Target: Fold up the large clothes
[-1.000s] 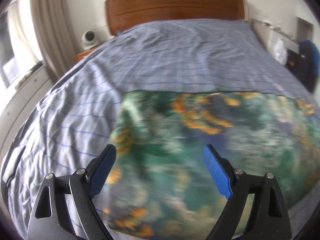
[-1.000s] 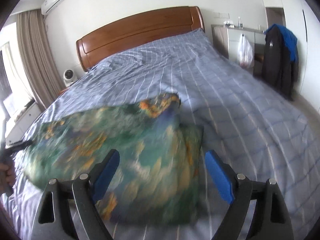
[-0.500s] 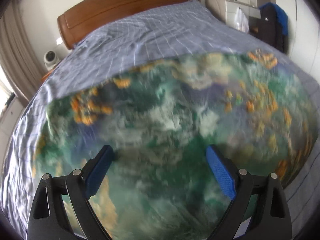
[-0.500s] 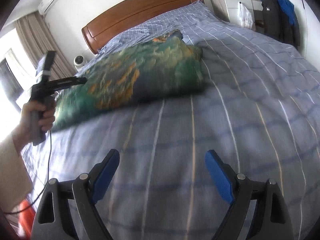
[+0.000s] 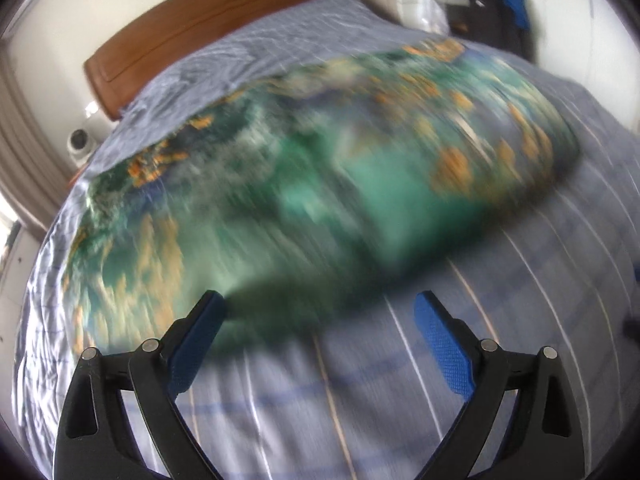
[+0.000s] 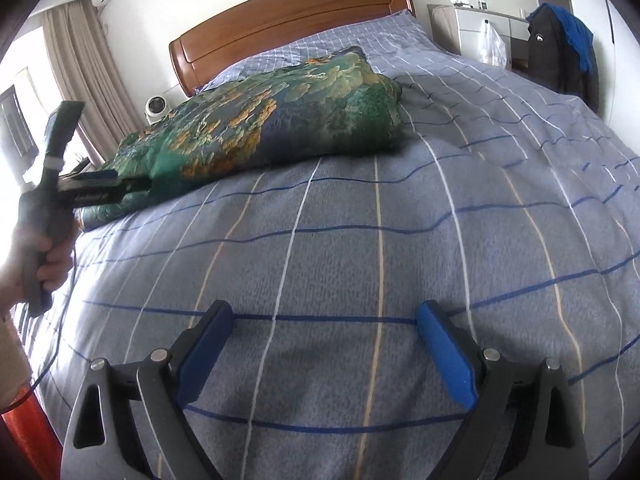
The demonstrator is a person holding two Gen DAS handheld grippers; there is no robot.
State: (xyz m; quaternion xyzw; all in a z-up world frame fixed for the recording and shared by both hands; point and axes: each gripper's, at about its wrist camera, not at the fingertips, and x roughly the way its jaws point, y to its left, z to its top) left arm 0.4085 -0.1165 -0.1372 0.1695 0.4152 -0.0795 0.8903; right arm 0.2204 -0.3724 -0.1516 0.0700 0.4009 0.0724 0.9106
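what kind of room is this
Most likely a home bedroom: a large bed with a wooden headboard and checked blue bedspread, curtains at the window, and a jacket hanging nearby.

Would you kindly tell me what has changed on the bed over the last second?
The right gripper has drawn back from the green patterned garment; its jaws, just opening wider, now frame only bare bedspread. The left gripper has also slid toward the garment's near edge, jaws opening, nothing between them. The folded garment lies flat on the bed, held by neither. The headboard and the room are unchanged.
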